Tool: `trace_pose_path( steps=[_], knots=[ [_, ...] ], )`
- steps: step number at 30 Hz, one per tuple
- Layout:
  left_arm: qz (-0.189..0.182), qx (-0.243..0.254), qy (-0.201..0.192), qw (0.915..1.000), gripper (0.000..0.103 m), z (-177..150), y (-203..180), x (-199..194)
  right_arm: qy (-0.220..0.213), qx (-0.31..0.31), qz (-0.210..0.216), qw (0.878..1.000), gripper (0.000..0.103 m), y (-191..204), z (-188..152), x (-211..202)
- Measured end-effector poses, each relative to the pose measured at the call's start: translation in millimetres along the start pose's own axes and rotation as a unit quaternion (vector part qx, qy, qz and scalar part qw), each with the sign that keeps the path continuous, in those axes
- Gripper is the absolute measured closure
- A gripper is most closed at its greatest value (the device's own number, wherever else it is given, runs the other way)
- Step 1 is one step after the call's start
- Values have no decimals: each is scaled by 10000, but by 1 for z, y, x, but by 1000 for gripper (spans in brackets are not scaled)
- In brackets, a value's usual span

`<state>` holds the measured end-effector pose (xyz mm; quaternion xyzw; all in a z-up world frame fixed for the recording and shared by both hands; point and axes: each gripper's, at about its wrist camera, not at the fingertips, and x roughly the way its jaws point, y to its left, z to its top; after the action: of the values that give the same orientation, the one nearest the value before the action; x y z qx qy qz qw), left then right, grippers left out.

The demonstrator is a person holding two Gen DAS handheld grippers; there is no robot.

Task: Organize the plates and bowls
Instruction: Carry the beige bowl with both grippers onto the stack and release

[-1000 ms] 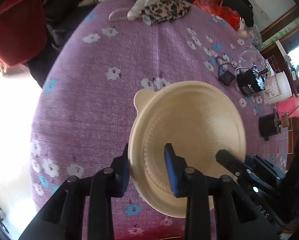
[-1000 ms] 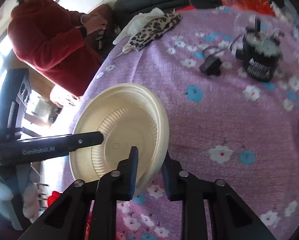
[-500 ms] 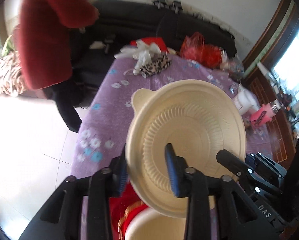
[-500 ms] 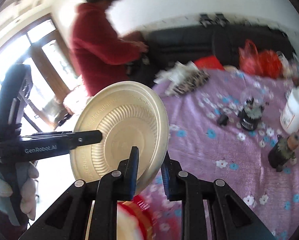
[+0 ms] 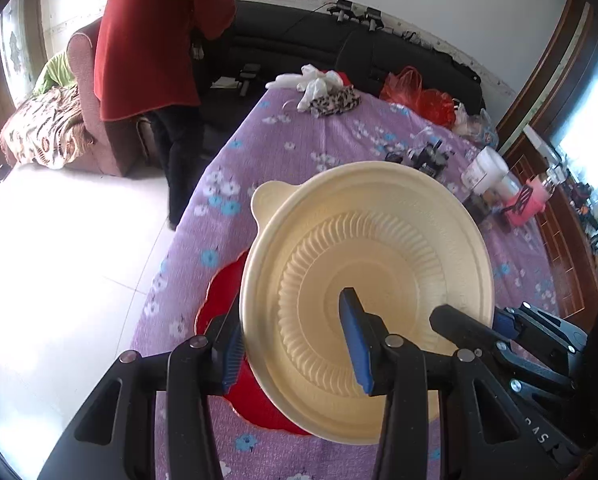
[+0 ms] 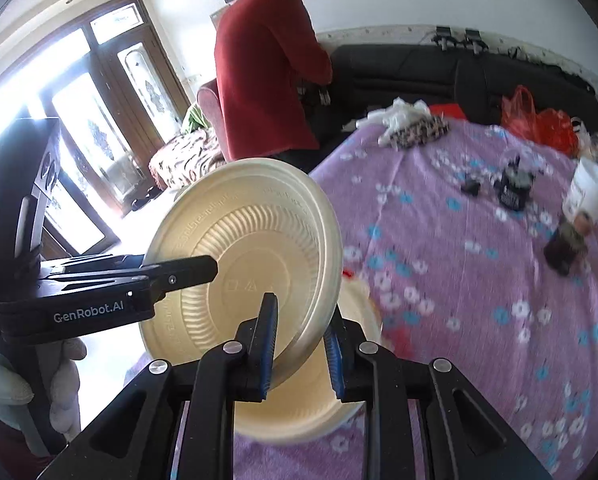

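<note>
Left gripper (image 5: 295,344) straddles the near rim of the cream ribbed disposable bowl (image 5: 379,280) and its jaws are opening, pads no longer pinching the wall. Right gripper (image 6: 301,346) is narrowly closed on the opposite rim and carries the bowl, tilted, above the purple floral-cloth desk (image 6: 459,280), over a red scalloped plate (image 5: 219,308) and another cream bowl (image 6: 299,408). Likely light, thin, flexible: grip the stiffer rolled rim, gently, or it buckles.
</note>
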<state>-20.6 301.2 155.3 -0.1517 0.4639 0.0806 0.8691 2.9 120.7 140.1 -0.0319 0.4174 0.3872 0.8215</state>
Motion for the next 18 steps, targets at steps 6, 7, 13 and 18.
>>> trace_pose_path(
  steps=[6, 7, 13, 18],
  knots=[
    [-65, -165, 218, 9996, 61, -20, 5, 21, 78, 95, -84, 9999, 77, -5, -19, 9],
    [-76, -204, 225, 9995, 61, -23, 7, 23, 75, 99, -81, 9999, 77, -6, -20, 11],
    [-103, -420, 179, 9989, 58, -31, 12, 27, -89, 103, -32, 9999, 45, -4, -23, 12],
    [-139, -565, -180, 9981, 46, -36, 18, 11, -465, -25, -39, 9989, 35, 2, -21, -1]
  ],
)
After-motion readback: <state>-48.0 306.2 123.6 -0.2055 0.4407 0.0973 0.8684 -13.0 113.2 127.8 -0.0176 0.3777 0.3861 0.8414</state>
